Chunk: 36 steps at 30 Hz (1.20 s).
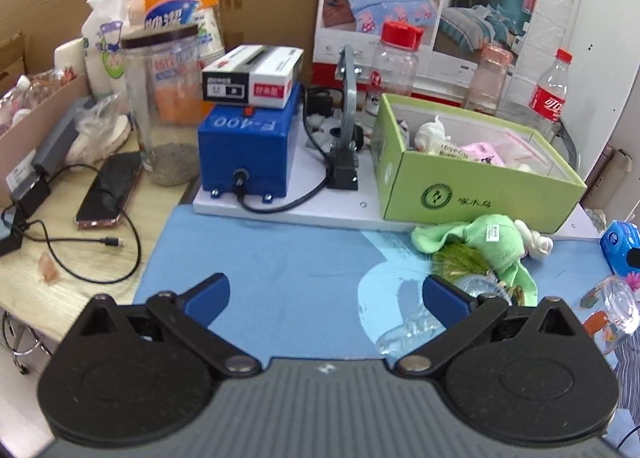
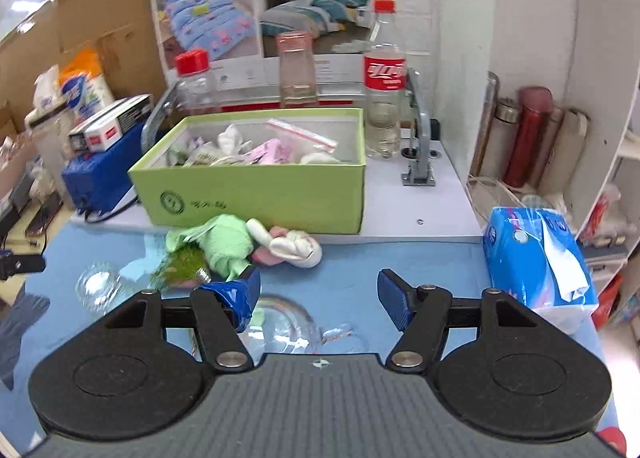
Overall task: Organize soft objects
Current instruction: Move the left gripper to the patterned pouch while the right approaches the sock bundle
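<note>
Green plush toy point(image 2: 226, 242) lies on blue cloth point(image 2: 420, 262), touching green box point(image 2: 256, 194).

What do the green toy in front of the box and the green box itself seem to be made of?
Green toy: seemingly plush fabric, matte and fuzzy, with a sewn-on white label.
Green box: probably cardboard, smooth matte finish, with crisp folded edges and a printed logo.

Both wrist views sit low over the blue surface point(image 1: 280, 258), facing the far wall. The left view looks from the left, the right view from the right. Both share the green box point(image 1: 472, 186) point(image 2: 256, 186) and the green plush toy point(image 1: 496, 242) point(image 2: 224, 242) just before it.
</note>
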{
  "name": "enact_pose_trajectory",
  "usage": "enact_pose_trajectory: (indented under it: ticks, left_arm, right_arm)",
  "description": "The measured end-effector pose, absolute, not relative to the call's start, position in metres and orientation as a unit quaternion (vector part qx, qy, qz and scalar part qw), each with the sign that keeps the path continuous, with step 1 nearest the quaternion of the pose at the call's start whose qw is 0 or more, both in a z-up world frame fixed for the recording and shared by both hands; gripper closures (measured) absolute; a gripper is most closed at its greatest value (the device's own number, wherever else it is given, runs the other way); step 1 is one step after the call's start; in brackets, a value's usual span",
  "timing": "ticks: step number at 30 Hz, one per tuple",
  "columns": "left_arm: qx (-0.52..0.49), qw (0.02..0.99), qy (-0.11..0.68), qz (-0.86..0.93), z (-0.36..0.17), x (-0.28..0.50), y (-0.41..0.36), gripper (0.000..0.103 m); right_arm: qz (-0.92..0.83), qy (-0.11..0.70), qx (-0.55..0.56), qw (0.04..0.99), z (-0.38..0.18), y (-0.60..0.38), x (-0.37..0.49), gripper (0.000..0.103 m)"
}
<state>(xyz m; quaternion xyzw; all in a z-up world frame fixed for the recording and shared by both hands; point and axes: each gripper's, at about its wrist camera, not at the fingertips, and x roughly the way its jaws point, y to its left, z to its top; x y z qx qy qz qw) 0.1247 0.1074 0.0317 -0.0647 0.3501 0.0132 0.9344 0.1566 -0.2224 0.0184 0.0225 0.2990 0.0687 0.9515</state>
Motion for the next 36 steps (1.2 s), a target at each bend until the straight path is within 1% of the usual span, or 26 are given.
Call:
enact_pose_trajectory:
  ticks: [4, 10, 15, 19, 23, 36]
  left_arm:
    - [-0.042, 0.938, 0.344, -0.005, 0.038, 0.138, 0.093, 0.001]
    - [-0.003, 0.927, 0.369, -0.067, 0.048, 0.185, 0.068, 0.001]
    - [0.009, 0.889, 0.425, -0.173, 0.058, 0.248, 0.032, 0.001]
    - [0.035, 0.851, 0.482, -0.207, 0.044, 0.285, -0.006, 0.001]
    - [0.046, 0.829, 0.514, -0.213, 0.027, 0.306, -0.03, 0.001]
    - [0.072, 0.806, 0.569, -0.146, -0.014, 0.34, -0.054, 0.001]
  right_arm:
    - [0.076, 0.307, 0.056, 0.947, 0.013, -0.233, 0.169, 0.052]
    - [0.106, 0.359, 0.061, 0.925, 0.003, -0.236, 0.212, 0.052]
    - [0.134, 0.402, 0.074, 0.903, -0.005, -0.228, 0.257, 0.052]
    - [0.165, 0.441, 0.072, 0.879, -0.017, -0.21, 0.283, 0.052]
    - [0.16, 0.459, 0.046, 0.873, -0.024, -0.2, 0.3, 0.052]
    - [0.167, 0.487, 0.056, 0.856, -0.044, -0.216, 0.315, 0.049]
